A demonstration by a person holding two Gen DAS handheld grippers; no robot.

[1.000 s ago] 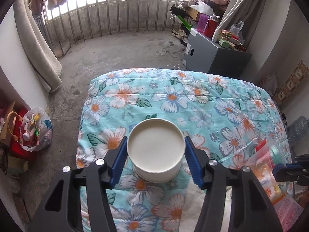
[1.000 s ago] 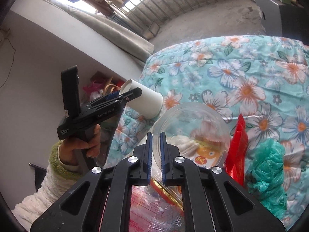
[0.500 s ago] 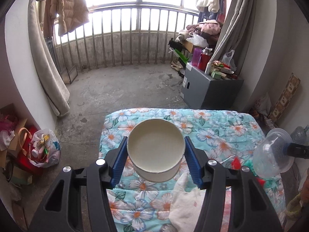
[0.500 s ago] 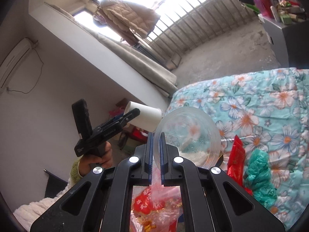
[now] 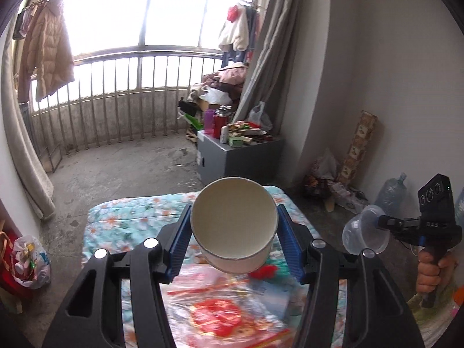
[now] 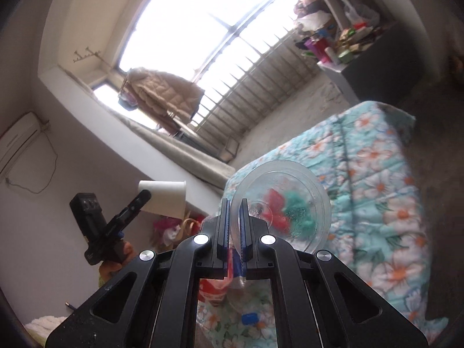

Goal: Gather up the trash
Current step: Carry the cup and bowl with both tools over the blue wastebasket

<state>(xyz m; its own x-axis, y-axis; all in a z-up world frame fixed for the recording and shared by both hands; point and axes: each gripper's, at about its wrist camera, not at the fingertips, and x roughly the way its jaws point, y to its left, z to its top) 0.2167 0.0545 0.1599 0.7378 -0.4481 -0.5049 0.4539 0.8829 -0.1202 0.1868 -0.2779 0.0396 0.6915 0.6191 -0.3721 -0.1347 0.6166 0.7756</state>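
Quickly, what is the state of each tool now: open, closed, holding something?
Left tool: closed on the white paper cup.
Right tool: closed on the rim of the clear plastic cup.

We see a low bed [image 5: 121, 214] covered by a turquoise quilt [image 6: 374, 174] printed with white and orange flowers, standing on a bare concrete floor [image 5: 116, 168]. On the quilt, at its near end, lies a clear plastic bag [image 5: 226, 304] with red printing, blurred in the left view. Beside it lie a red wrapper [image 6: 275, 214] and a crumpled green plastic piece [image 6: 298, 211], touching each other, seen through a clear cup in the right view. A small blue cap [image 6: 250, 318] sits on the quilt nearer to us. The far part of the quilt carries nothing that we can make out.
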